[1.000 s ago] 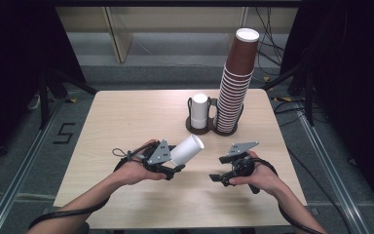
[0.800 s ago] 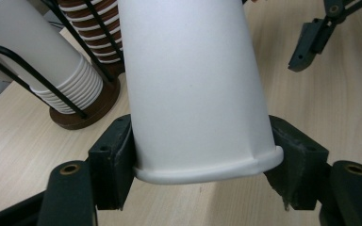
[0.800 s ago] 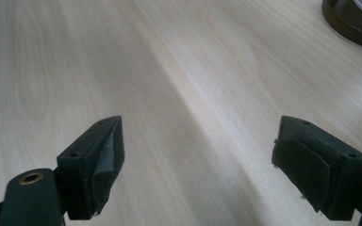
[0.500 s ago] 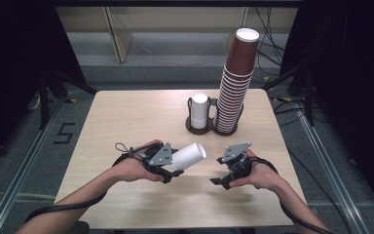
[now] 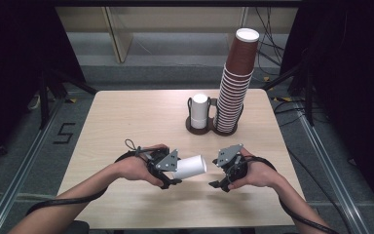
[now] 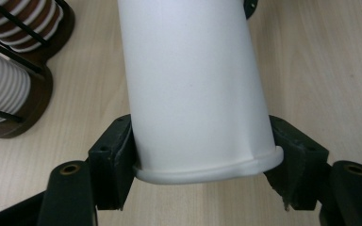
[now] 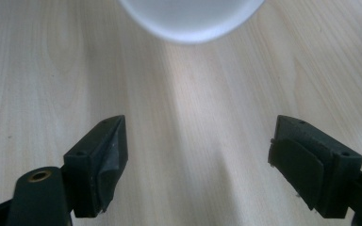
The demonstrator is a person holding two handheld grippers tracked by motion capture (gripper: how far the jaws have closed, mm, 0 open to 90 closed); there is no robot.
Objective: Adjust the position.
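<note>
Now | left hand-held gripper (image 5: pixel 171 171) clamps white cup (image 5: pixel 190 167) | right hand-held gripper (image 5: pixel 222 176) jaws closing, nothing between | holder (image 5: pixel 209 127): cup stacks

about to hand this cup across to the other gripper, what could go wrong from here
1. The left gripper pinches the white cup only near its rim, and the rim looks bent in the left gripper view; more squeeze could crush it.
2. The cup lies sideways, sticking far out of the jaws; a bump from the right gripper might lever it loose.
3. The right gripper's jaws, empty, have just been closing; they may be too narrow for the cup's end.
</note>
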